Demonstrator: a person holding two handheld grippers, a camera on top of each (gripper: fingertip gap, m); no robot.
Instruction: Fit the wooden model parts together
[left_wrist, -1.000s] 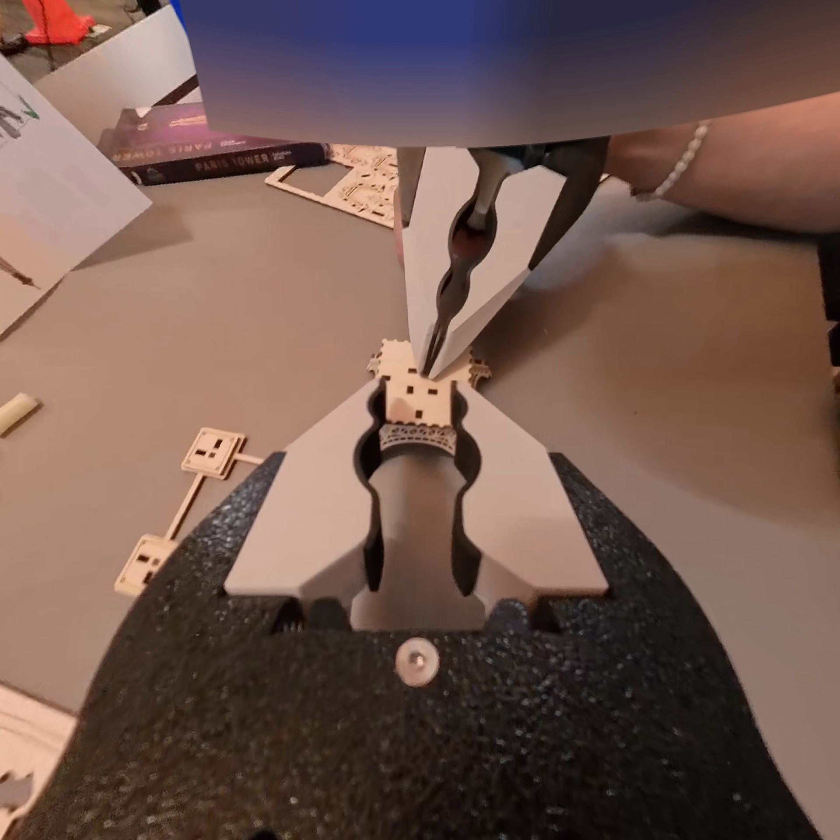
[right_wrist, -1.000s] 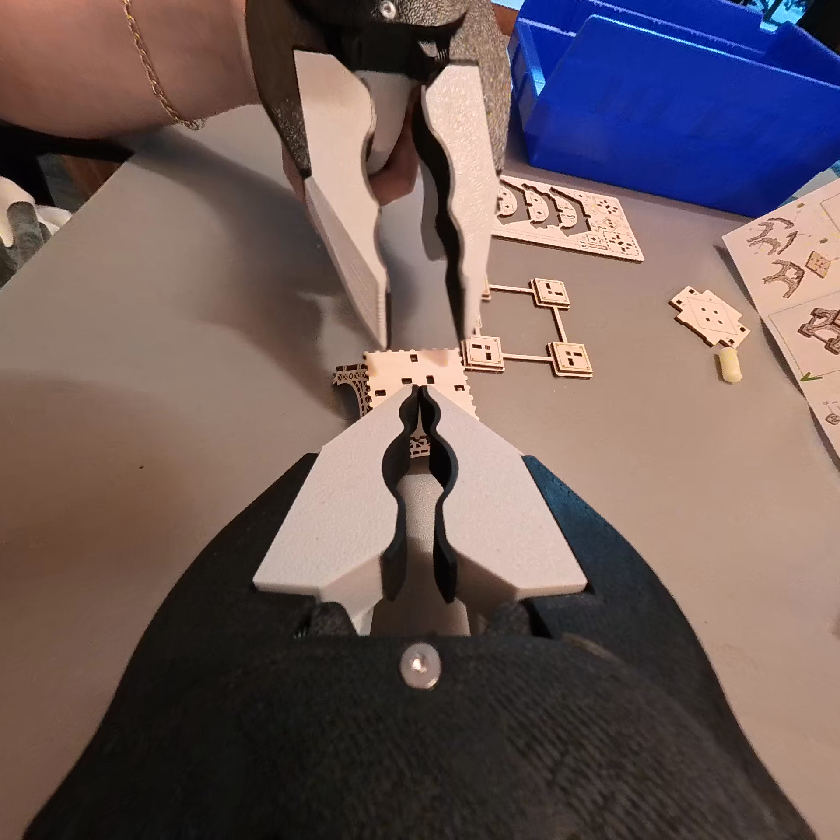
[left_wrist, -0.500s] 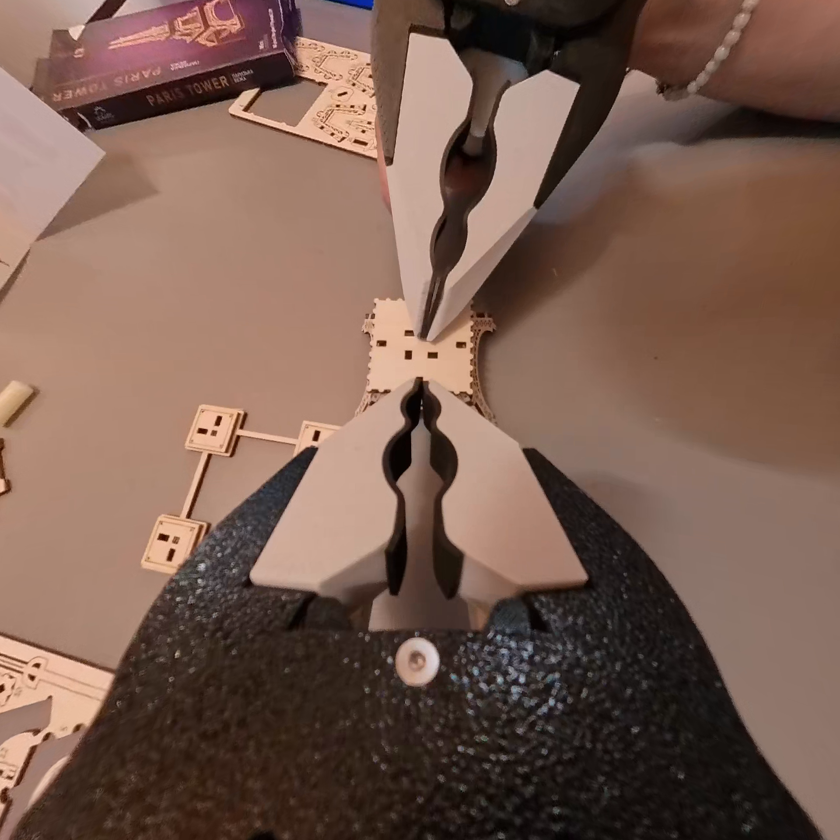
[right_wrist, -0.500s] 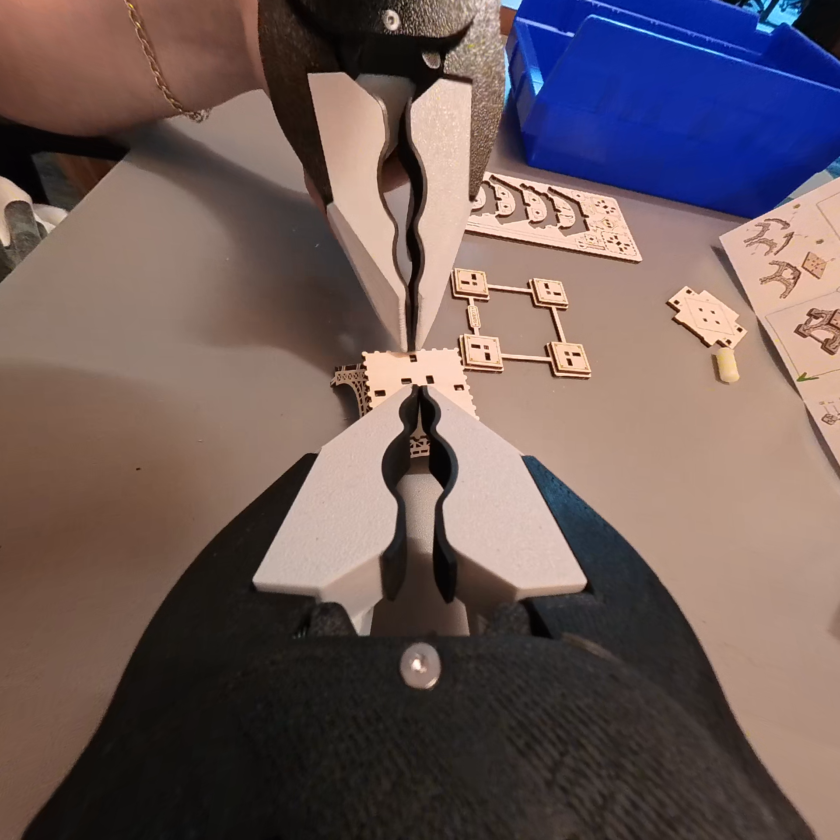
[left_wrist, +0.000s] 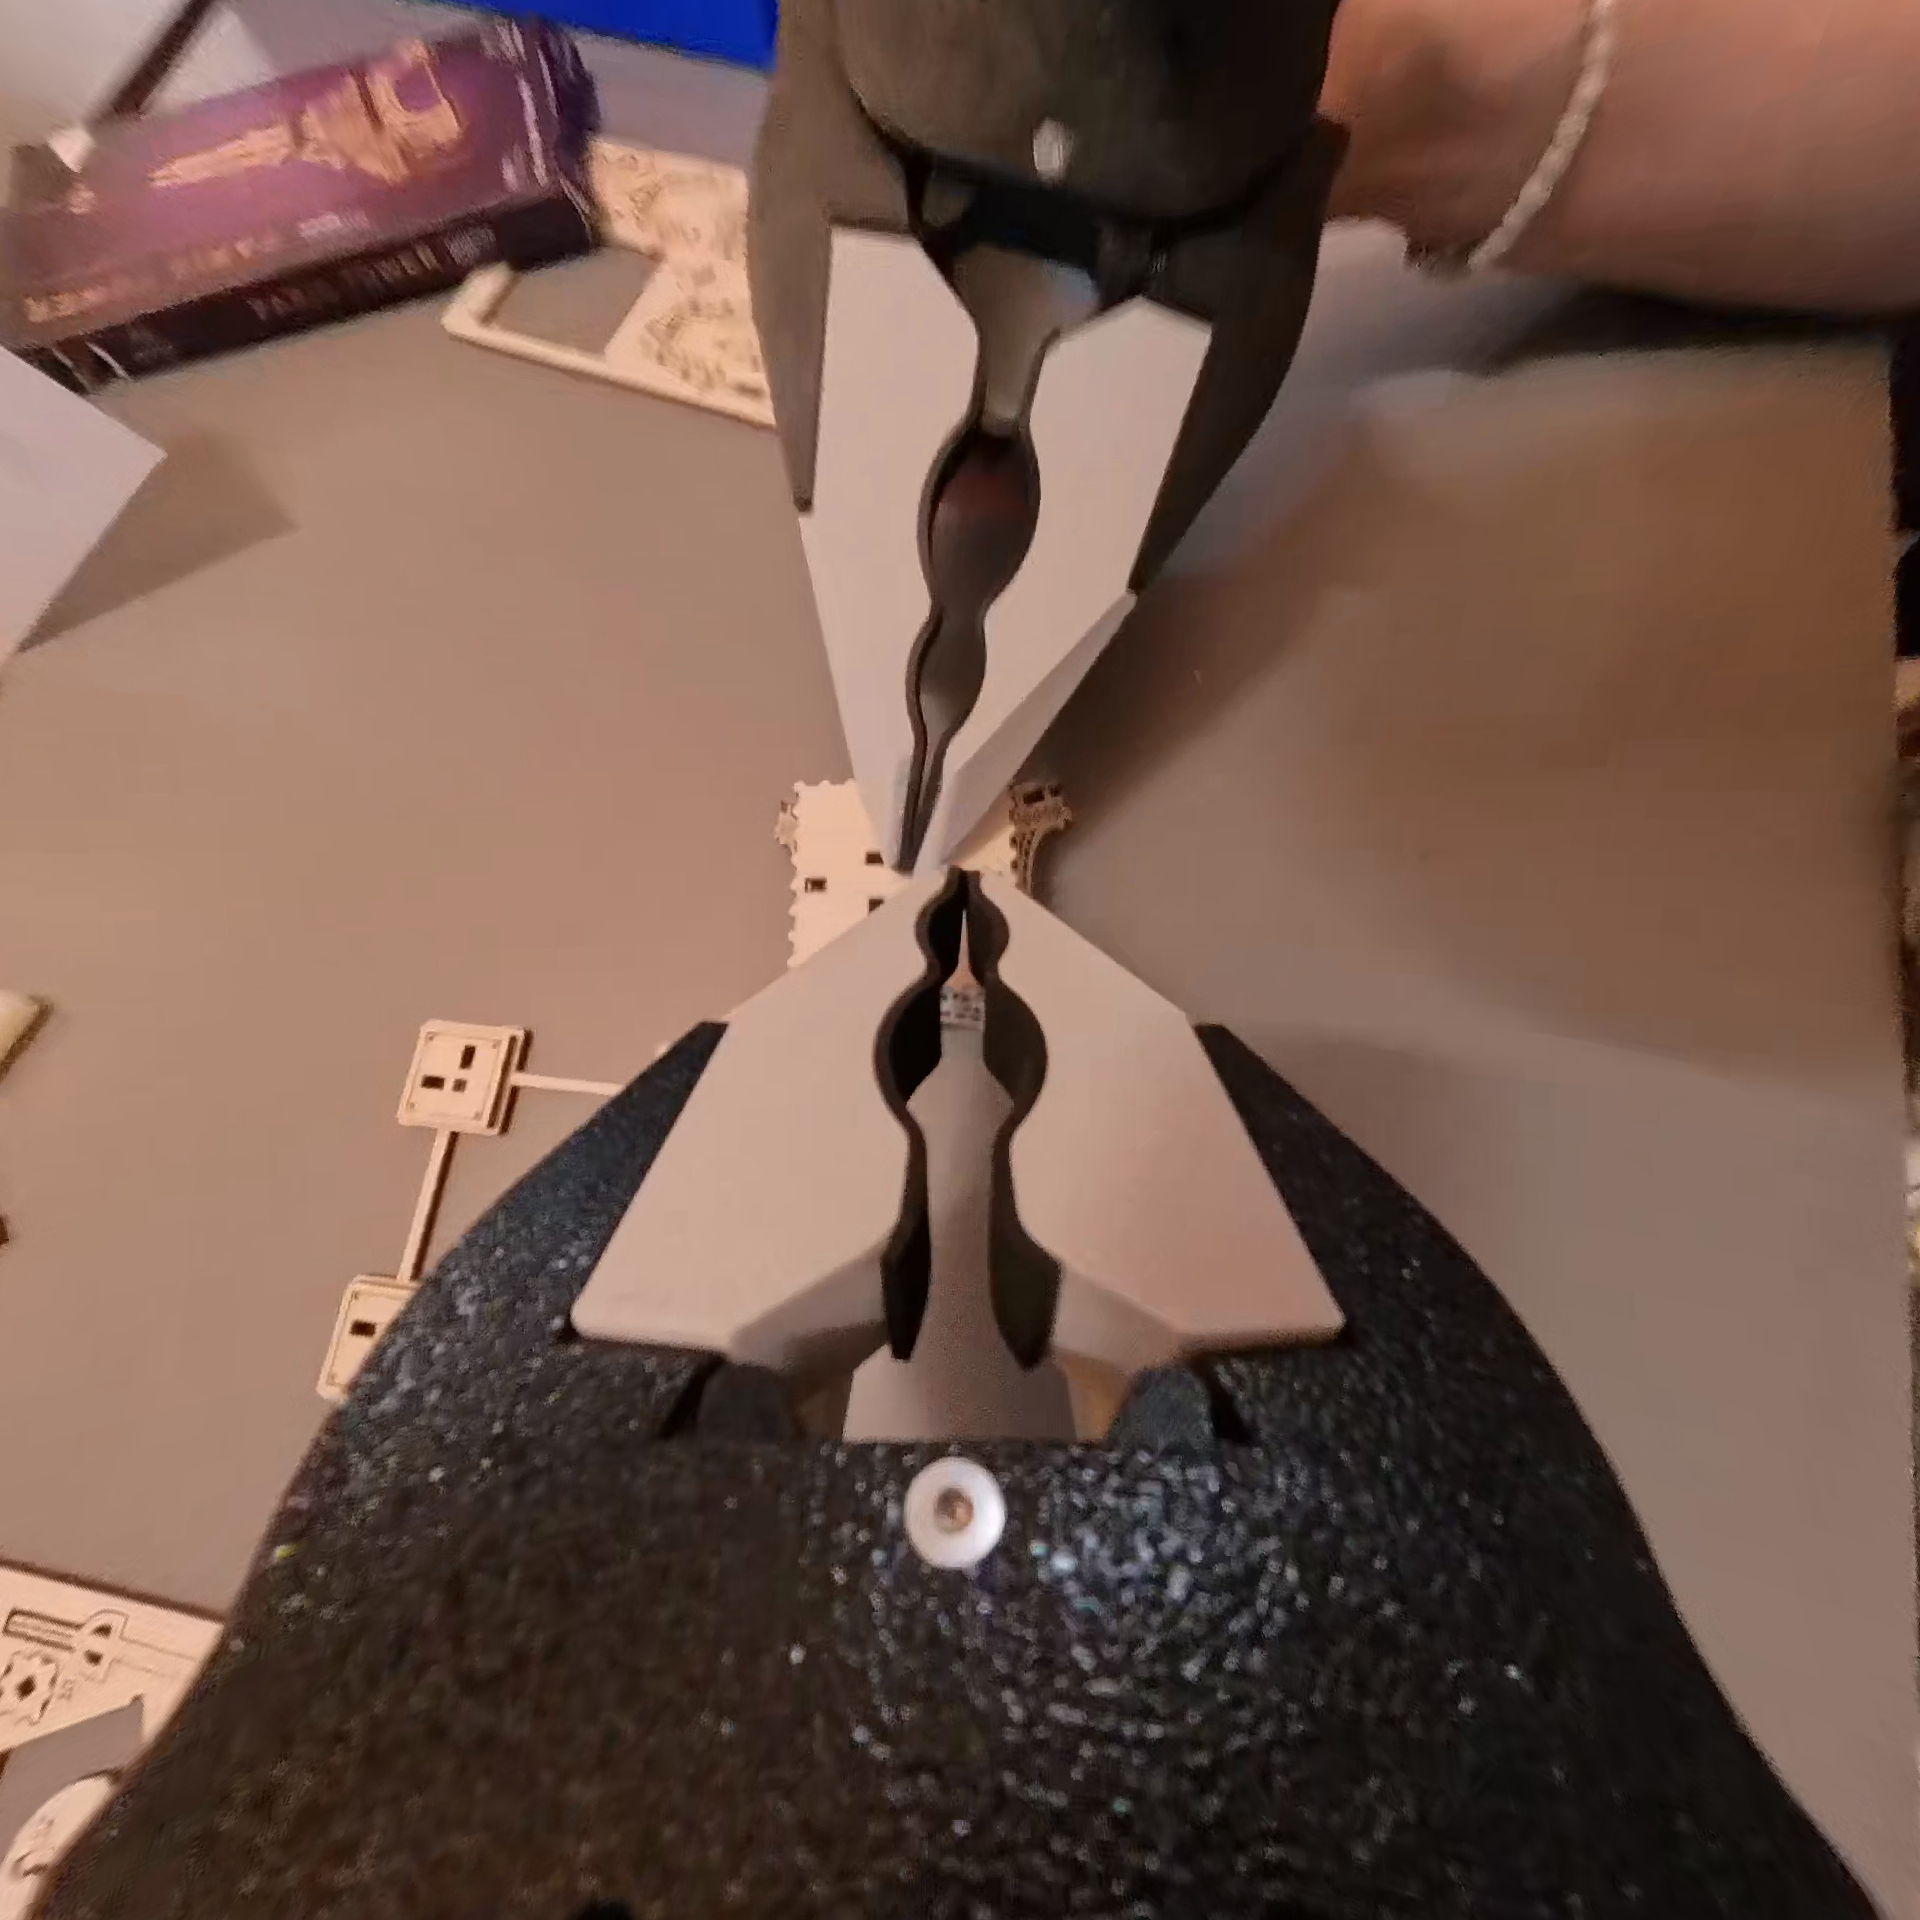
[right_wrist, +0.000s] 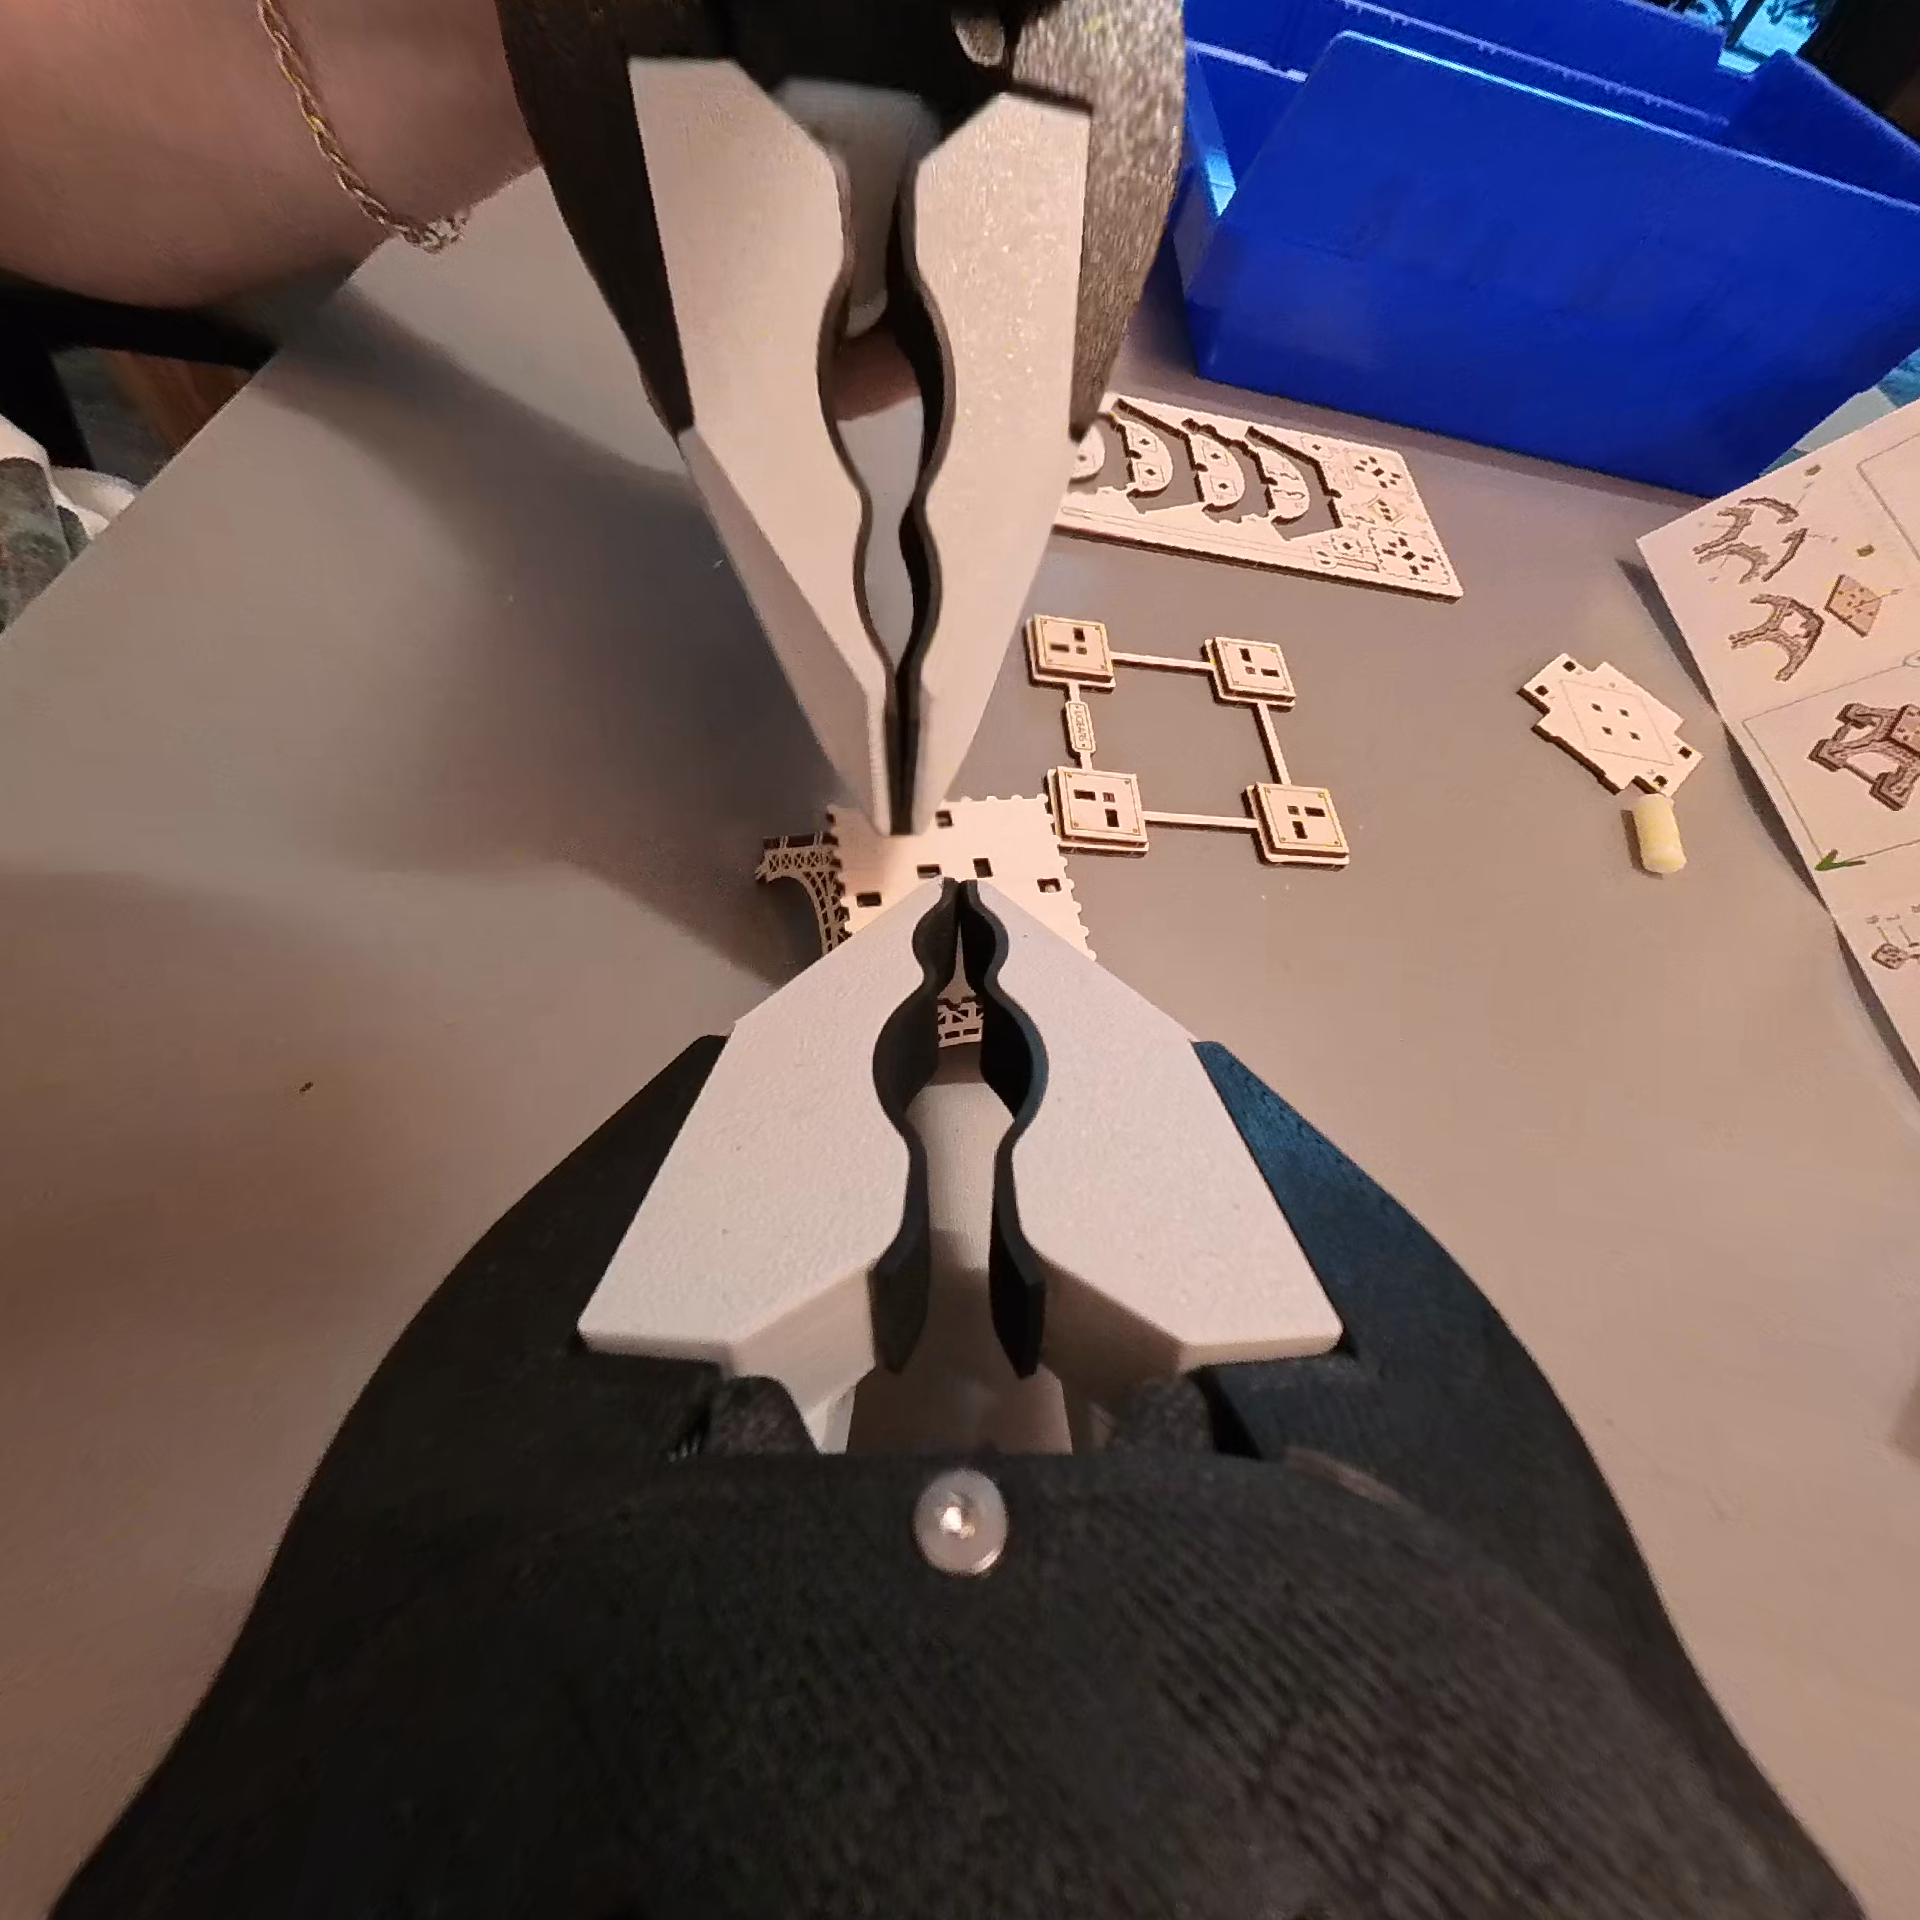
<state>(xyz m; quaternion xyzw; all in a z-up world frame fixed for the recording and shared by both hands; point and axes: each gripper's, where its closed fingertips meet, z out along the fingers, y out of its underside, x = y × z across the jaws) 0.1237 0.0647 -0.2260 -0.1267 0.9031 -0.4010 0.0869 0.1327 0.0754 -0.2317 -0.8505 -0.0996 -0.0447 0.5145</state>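
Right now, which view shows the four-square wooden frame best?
The right wrist view: the four-square wooden frame lies whole and sharp there. In the left wrist view the frame is blurred, and the left gripper hides half of it.

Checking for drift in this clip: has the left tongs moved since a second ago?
Yes. The left tongs closed and slid toward the right tongs across the wooden model, away from the square frame.
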